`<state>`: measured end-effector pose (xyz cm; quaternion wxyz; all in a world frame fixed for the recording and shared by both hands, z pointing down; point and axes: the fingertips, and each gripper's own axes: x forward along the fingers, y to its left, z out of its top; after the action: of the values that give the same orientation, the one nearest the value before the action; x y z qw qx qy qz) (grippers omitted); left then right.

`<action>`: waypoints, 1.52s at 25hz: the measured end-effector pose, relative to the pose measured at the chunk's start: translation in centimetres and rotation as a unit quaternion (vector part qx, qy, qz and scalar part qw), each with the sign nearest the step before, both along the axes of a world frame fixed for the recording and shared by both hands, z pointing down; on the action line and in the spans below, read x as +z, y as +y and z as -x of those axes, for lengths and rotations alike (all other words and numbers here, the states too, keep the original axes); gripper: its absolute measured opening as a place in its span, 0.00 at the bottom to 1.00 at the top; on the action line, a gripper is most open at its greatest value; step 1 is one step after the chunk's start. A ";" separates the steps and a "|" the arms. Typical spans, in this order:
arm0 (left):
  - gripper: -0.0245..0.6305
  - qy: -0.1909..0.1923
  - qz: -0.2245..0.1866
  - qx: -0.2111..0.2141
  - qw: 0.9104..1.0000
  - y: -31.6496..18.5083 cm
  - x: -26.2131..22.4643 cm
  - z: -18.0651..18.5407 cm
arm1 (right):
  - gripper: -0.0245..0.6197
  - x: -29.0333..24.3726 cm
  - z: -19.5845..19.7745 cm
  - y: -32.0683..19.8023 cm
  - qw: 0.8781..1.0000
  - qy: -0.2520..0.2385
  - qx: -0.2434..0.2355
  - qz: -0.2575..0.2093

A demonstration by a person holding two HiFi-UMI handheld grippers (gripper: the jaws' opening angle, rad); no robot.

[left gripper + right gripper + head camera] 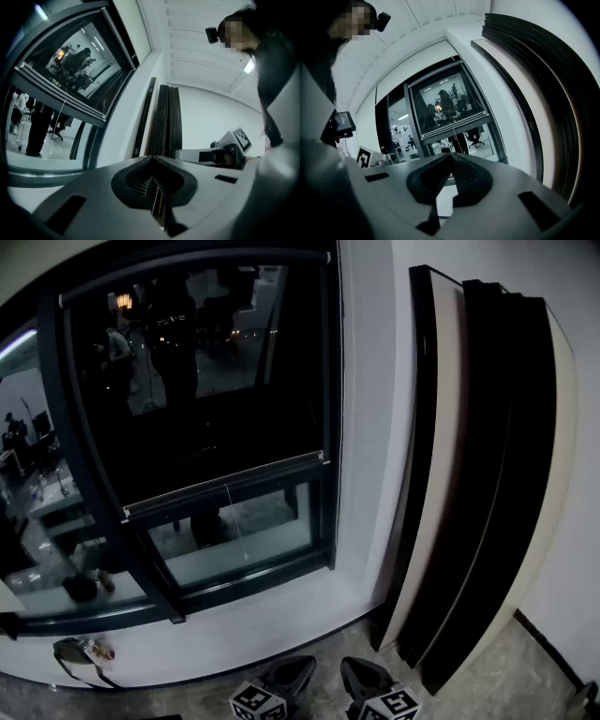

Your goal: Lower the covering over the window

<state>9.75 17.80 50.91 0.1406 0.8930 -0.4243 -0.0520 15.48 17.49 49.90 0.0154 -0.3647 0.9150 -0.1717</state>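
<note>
A dark roller blind [197, 381] covers most of the window. Its bottom bar [225, 486] hangs a little above the sill, and a thin pull cord [234, 521] dangles from the bar over the uncovered strip of glass. The same blind [445, 101], bar [457, 127] and cord [453, 140] show ahead in the right gripper view. In the left gripper view the bar [61, 96] is off to the left. My left gripper [291, 676] and right gripper [366, 676] sit low by the floor, well short of the window. Both are shut and hold nothing.
Several tall dark and pale panels [478, 474] lean against the wall right of the window. A white ledge [244, 624] runs under the window frame. A small object [80, 652] lies on the floor at the left.
</note>
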 end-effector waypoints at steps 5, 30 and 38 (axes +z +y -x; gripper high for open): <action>0.04 0.001 -0.014 -0.006 1.000 -3.6 -0.5 0.9 | 0.05 0.4 0.1 -3.5 1.000 0.010 0.008 0.001; 0.04 0.002 -0.040 0.079 0.996 -34.2 -0.8 18.4 | 0.05 -5.2 15.1 -35.2 0.989 0.041 0.126 -0.070; 0.04 0.009 -0.049 0.094 0.994 -39.2 -1.6 19.7 | 0.05 -10.6 14.7 -44.4 0.975 0.090 0.149 -0.136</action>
<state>-9.90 -21.41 49.28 0.1048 0.9342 -0.3341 -0.0677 0.73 -26.91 39.27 0.0080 -0.5058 0.8626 -0.0074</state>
